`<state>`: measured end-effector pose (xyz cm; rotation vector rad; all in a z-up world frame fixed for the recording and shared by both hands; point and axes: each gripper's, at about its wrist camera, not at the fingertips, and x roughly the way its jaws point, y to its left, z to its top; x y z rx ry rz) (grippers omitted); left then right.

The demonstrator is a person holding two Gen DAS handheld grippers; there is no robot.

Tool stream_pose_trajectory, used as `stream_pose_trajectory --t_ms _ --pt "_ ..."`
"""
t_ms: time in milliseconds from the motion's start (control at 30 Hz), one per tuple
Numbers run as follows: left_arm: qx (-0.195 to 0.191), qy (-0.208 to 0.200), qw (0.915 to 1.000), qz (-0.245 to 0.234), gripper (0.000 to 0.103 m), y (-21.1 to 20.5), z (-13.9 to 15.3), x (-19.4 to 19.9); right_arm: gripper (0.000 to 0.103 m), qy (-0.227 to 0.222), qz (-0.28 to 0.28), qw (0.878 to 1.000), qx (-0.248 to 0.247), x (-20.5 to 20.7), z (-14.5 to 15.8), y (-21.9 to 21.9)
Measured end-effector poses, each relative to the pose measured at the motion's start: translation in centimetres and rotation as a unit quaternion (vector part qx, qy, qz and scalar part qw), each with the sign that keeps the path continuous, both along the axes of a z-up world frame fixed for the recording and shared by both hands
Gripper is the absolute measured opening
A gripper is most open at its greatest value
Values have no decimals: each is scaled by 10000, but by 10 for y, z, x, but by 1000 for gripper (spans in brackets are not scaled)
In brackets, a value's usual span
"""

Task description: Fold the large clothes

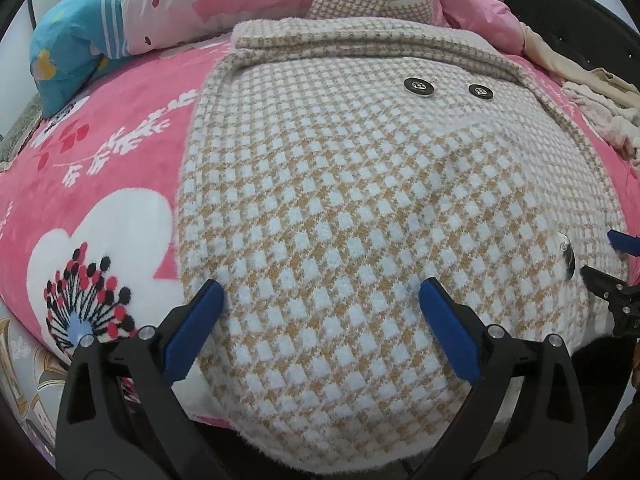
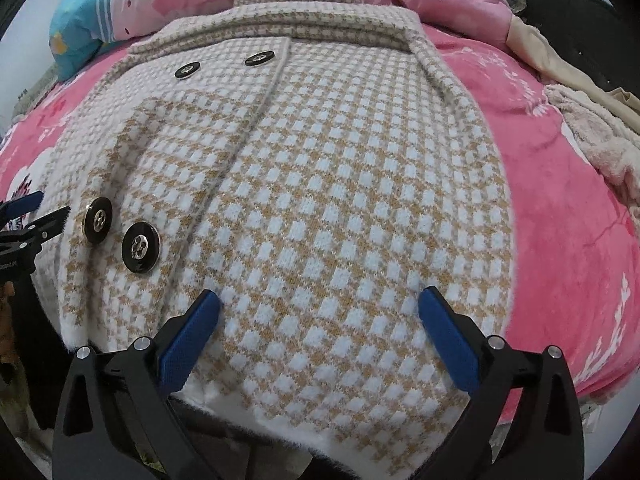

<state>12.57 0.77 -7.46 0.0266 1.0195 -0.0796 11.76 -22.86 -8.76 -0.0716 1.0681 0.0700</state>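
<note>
A tan and white houndstooth coat (image 1: pixel 360 180) lies flat on the bed, its front up and its collar at the far end. Black buttons (image 2: pixel 141 246) run down its front. My left gripper (image 1: pixel 322 286) is open over the coat's near left part, and its blue fingertips (image 1: pixel 214 288) rest wide apart on the cloth close to the hem. My right gripper (image 2: pixel 320 294) is open in the same way on the near right part of the coat (image 2: pixel 340 180). No fabric is pinched between either pair. Each gripper shows at the edge of the other's view.
The coat lies on a pink flowered blanket (image 1: pixel 100 168). A blue pillow (image 1: pixel 68 52) and a pink quilt (image 1: pixel 180 0) lie at the far end. Beige and cream clothes (image 2: pixel 592 132) are piled at the right. The bed's near edge is just below the hem.
</note>
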Motion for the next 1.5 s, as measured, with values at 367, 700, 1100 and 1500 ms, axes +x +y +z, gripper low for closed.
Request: stream_pose_trajectory --t_ms 367,700,1100,1500 --pt "26 20 10000 22 95 -1 -1 1 97 -26 10 10000 8 -8 -1 -1" --pt "16 -7 10000 4 95 -3 -4 1 97 -57 19 10000 -23 -9 -2 2" --pt "78 -115 9999 -64 95 -3 -5 0 97 -421 90 9990 124 -22 19 6" --pt "212 -690 9974 -67 95 -1 15 -29 97 -385 101 9992 -56 -26 -3 5"
